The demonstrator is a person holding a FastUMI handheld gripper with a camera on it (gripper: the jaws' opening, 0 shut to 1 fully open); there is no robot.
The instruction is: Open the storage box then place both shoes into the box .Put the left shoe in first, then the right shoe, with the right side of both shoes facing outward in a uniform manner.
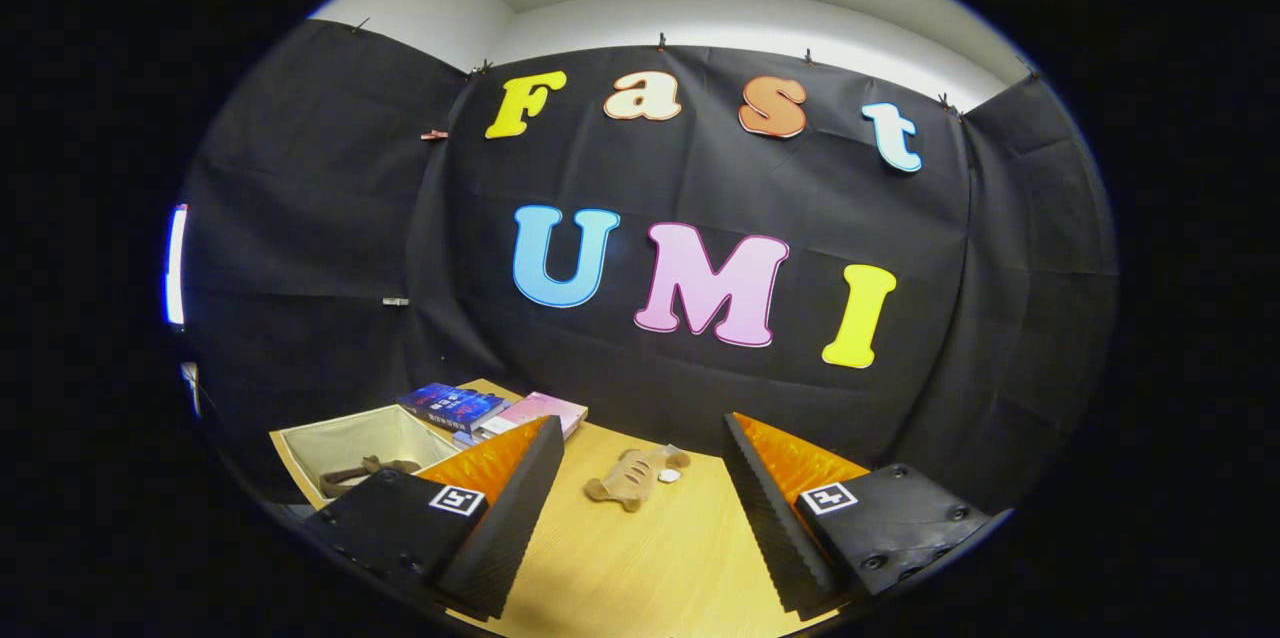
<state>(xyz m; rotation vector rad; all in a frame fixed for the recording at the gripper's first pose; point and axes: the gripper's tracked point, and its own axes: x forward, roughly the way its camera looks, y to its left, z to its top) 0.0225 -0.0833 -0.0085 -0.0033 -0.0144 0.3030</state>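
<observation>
My gripper (642, 423) is open above a wooden table (640, 568), and nothing lies between its fingers. A tan shoe (628, 478) lies flat on the table just beyond the fingertips, with a small white object (670, 475) beside it. To the left, partly behind the left finger, stands a beige fabric storage box (345, 438) with its top open. A brownish shoe (365, 471) lies inside the box near its front wall; the left finger hides part of it.
A blue book (452, 405) and a pink book (542, 410) lie behind the box at the table's far edge. The black cloth wall rises just past the table.
</observation>
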